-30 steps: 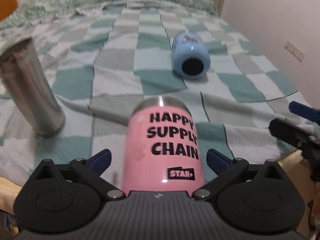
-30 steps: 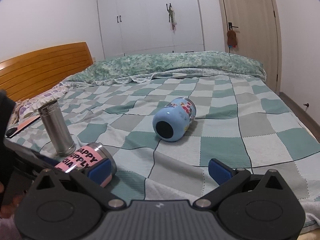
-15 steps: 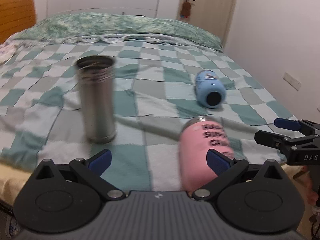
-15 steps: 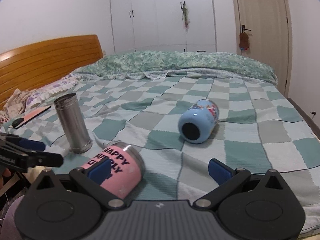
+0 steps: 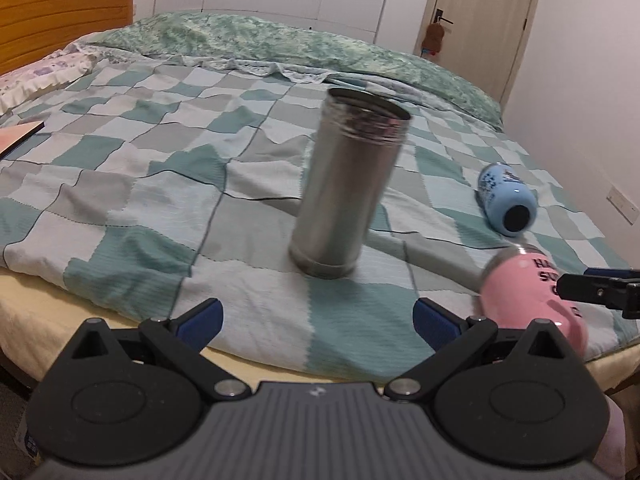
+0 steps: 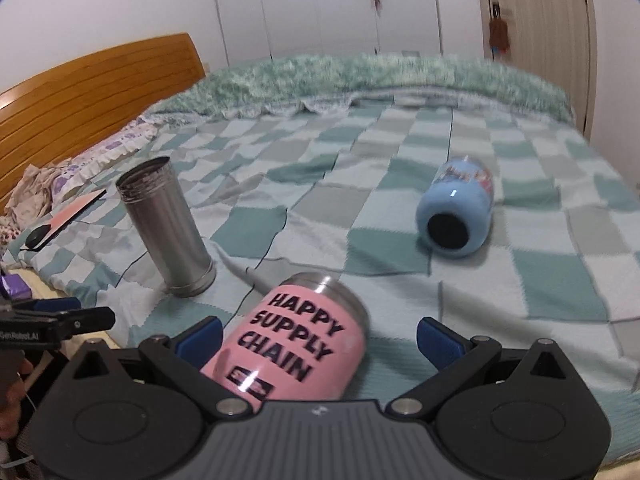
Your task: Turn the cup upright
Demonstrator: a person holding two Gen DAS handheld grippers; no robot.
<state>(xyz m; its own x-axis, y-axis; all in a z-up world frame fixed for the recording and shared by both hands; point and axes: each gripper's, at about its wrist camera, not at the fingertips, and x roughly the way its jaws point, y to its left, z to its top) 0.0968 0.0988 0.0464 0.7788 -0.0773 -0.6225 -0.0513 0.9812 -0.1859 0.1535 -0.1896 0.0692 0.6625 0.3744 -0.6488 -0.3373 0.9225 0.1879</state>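
A pink cup marked HAPPY SUPPLY CHAIN lies on its side at the bed's front edge, steel rim pointing away. It lies between the fingers of my open right gripper, nearer the left finger, not clamped. In the left wrist view the pink cup is at the right with the right gripper's finger in front of it. My left gripper is open and empty, facing an upright steel tumbler. A blue cup lies on its side farther back, also in the left wrist view.
The checked bedspread covers the bed; its front edge runs just before my left gripper. A pink flat object and pillows lie at the far left by the wooden headboard. My left gripper's finger shows at left.
My left gripper swung left off the pink cup to face the steel tumbler. My right gripper moved left and forward until the pink cup lies between its fingers.
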